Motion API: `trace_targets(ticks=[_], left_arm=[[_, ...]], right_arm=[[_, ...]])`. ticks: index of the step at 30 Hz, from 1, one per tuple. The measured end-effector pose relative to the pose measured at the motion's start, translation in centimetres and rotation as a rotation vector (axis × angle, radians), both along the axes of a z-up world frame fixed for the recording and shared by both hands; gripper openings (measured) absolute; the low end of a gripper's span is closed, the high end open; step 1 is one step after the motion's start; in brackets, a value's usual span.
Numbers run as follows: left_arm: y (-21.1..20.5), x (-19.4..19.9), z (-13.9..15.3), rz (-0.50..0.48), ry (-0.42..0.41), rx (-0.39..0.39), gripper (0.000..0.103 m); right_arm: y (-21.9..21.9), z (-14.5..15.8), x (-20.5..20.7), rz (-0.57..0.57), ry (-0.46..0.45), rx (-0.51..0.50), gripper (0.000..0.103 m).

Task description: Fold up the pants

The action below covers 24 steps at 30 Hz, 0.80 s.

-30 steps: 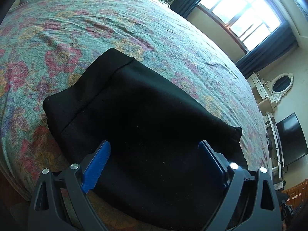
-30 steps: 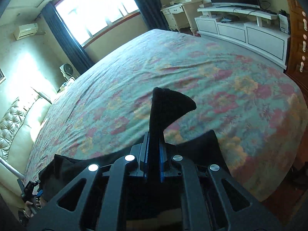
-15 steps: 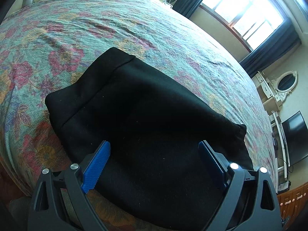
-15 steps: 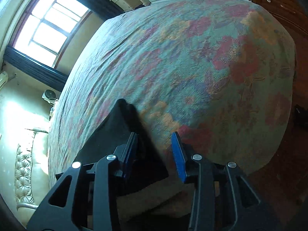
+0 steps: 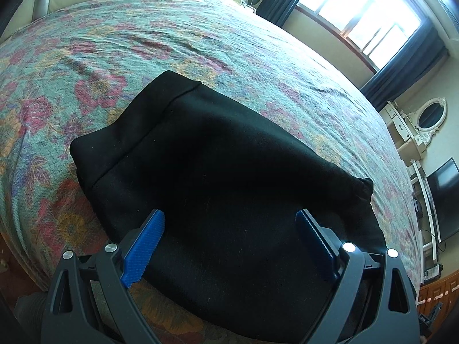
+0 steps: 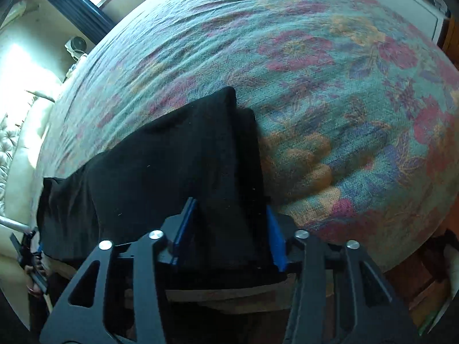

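Black pants [image 5: 218,172] lie folded into a thick stack on the floral bedspread [image 5: 143,43], filling the centre and lower half of the left wrist view, waistband end toward the upper left of the frame, a bunched corner at right centre. Left gripper [image 5: 229,238] hangs over the near part of the stack at bottom centre, blue pads [image 5: 145,246] wide apart, nothing pinched between them. In the right wrist view the pants [image 6: 160,166] run from centre to the left edge, with a folded corner at upper centre and a second layer peeking out beside it. Right gripper [image 6: 229,229] sits at bottom centre, its jaws have just been closing, and the edge of the fabric stack lies between the blue pads; view is blurry here, pads look close to the cloth on both sides but a firm squeeze is not clear, probably just straddling it. Window [image 5: 358,8] with dark curtains upper right in the left view, TV [image 5: 444,200] at the right edge
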<state>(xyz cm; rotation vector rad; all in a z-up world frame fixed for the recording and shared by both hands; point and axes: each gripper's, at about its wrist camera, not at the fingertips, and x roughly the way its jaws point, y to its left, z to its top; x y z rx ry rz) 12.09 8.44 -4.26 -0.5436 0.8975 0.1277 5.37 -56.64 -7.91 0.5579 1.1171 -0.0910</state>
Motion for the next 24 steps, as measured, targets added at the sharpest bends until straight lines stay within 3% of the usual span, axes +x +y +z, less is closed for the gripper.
trace_targets(ticks=[2,5,8,9,10,13,16,18,24], left_arm=[[-0.1,0.0,0.0,0.0,0.001,0.003,0.091],[0.0,0.0,0.1,0.001,-0.001,-0.009,0.091],[-0.1,-0.1,0.0,0.002,-0.005,-0.025,0.091],[-0.2,-0.1,0.0,-0.001,-0.005,-0.019,0.091],[-0.3,-0.1,-0.1,-0.005,-0.004,-0.009,0.091],[-0.5,-0.1,0.0,-0.025,-0.002,0.006,0.091],[-0.1,-0.1,-0.1,-0.027,-0.007,-0.02,0.091],[0.1,-0.2,-0.1,-0.02,-0.012,-0.034,0.091],[-0.6,-0.2,-0.2,-0.032,-0.011,0.005,0.091]], right_arm=[[0.2,1.2,0.1,0.004,-0.036,-0.03,0.02],[-0.1,3.8,-0.1,-0.011,-0.094,-0.193,0.019],[-1.1,2.9,0.0,-0.011,-0.074,-0.225,0.021],[-1.7,1.8,-0.1,-0.015,-0.054,-0.235,0.024],[-2.5,0.7,-0.2,-0.037,-0.031,-0.237,0.036],[-5.2,0.2,-2.6,-0.233,-0.094,-0.079,0.051],[-6.1,1.7,-6.3,-0.427,-0.188,0.041,0.052],[-5.4,2.0,-7.9,-0.449,-0.236,0.141,0.052],[-2.0,-0.6,-8.5,-0.403,-0.24,0.436,0.052]])
